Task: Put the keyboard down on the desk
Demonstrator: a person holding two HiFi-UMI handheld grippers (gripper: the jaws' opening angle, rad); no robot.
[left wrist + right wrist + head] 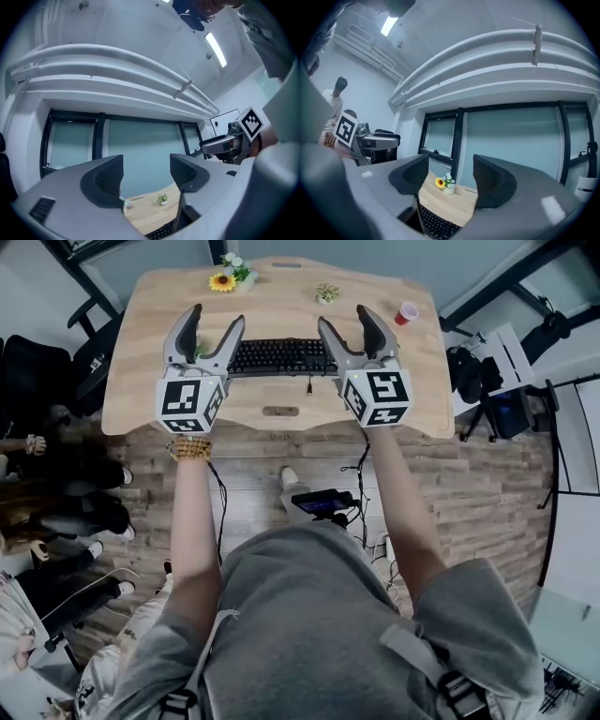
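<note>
A black keyboard (279, 357) lies flat across the middle of the light wooden desk (141, 399), its cable trailing toward the front edge. My left gripper (217, 317) hangs over its left end and my right gripper (343, 317) over its right end. Each inner finger overlaps a keyboard end. Both are open with nothing between the jaws. Both gripper views tilt up toward the window and ceiling. The keyboard's keys (161, 232) show only at the bottom edge of the left gripper view, likewise the keys (436, 227) in the right gripper view. I cannot tell if any finger touches the keyboard.
At the desk's back edge stand a sunflower pot (222, 281), a small green plant (327, 293) and a red cup (406, 312). A black chair (94, 357) is at the desk's left, seated people's legs (56, 502) lower left, and bags and stands (497, 399) at the right.
</note>
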